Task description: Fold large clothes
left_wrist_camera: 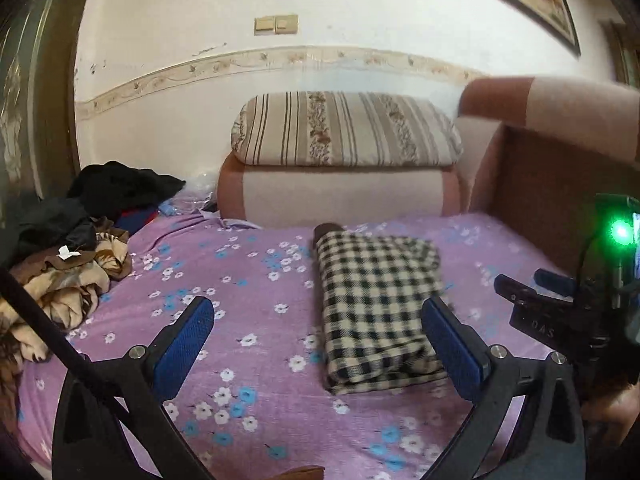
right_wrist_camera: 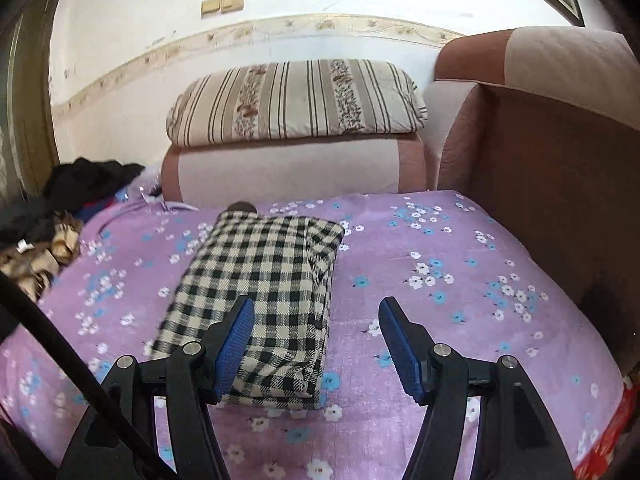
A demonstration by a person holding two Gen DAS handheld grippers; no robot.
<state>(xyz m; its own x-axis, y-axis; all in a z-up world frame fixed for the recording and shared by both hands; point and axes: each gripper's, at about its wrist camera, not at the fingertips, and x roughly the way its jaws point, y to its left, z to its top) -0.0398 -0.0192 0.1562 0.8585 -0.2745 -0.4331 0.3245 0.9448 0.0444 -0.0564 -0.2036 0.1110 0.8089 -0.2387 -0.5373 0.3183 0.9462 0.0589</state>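
Left gripper [left_wrist_camera: 318, 334] open over purple floral bedsheet [left_wrist_camera: 256, 292].

Clothes pile [left_wrist_camera: 72, 248] cut off leftward

Both views bright, soft daylight, no hard shadows. White wall [left_wrist_camera: 360, 32] washed out at 12 o'clock. Green LED [left_wrist_camera: 621, 232] flares at 3 o'clock, left view. Heavy fisheye bend, dark vignette in corners. Slight motion blur on checked cloth [right_wrist_camera: 260, 280] edges.
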